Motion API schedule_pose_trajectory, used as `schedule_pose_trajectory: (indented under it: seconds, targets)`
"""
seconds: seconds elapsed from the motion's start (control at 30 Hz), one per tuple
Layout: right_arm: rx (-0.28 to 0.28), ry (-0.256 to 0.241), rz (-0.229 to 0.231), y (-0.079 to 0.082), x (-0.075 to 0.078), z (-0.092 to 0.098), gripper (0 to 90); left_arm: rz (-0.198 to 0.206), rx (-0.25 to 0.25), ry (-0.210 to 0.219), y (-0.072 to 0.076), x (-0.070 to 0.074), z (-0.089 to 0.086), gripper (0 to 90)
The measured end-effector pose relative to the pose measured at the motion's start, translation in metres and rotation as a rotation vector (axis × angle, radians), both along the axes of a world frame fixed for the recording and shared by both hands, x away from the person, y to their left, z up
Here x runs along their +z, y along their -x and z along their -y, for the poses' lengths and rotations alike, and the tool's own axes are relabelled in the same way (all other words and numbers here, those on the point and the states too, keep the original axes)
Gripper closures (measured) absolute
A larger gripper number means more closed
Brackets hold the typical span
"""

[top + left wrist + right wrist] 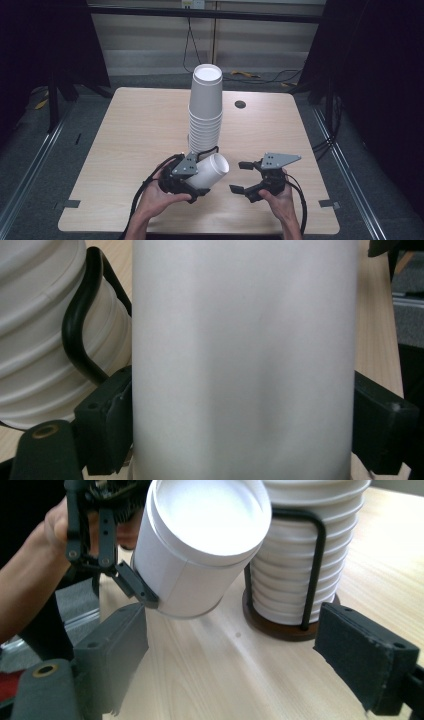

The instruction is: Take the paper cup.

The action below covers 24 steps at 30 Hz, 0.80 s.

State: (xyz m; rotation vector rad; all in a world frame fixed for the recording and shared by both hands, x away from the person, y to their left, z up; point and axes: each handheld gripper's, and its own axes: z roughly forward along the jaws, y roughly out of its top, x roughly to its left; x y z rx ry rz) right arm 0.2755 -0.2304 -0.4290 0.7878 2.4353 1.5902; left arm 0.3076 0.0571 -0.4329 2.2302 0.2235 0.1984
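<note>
My left gripper (pixel 192 182) is clamping its jaws on a tilted white cup (pixel 212 171) beside the cup stack (pixel 205 110); right gripper (pixel 243 177) is waiting, jaws apart.

Lab recording bay: bare wooden table (pixel 135 130) at centre, black curtains (pixel 380 75) at both sides, loose cables (pixel 265 77) at upper centre.

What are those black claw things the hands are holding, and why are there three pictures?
A person holds two squeeze tools called grippers. One picture looks down from above the wooden table. The other two come from small cameras riding on each gripper. On the table stands a tall stack of white cups in a black wire holder. The left gripper is squeezing one single white cup, tipped on its side. The right gripper is open, holding nothing.
</note>
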Motion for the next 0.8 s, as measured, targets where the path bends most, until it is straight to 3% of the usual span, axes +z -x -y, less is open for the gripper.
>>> schedule_pose_trajectory:
  seconds: [0.07, 0.1, 0.33, 0.43, 0.53, 0.8]
  targets:
    - [0.008, 0.013, -0.008, -0.001, 0.0, -0.001, 13.5, 0.005, -0.017, -0.021, -0.001, 0.002, 0.002, 14.0]
    - [0.018, 0.03, -0.017, -0.001, 0.001, -0.002, 13.7, 0.018, -0.027, -0.068, -0.002, 0.003, 0.005, 14.1]
    - [0.033, 0.084, -0.021, -0.003, 0.005, -0.006, 13.6, 0.021, -0.036, -0.135, -0.002, 0.001, 0.012, 14.1]
    - [0.048, 0.143, -0.034, -0.004, 0.007, -0.01, 13.5, 0.021, -0.042, -0.155, -0.003, 0.0, 0.013, 14.1]
    - [0.05, 0.156, -0.037, -0.005, 0.007, -0.011, 13.5, 0.034, -0.053, -0.209, -0.004, 0.001, 0.016, 14.1]
    - [0.072, 0.236, -0.07, -0.011, 0.007, -0.017, 13.6, 0.046, -0.073, -0.267, -0.004, 0.005, 0.023, 14.1]
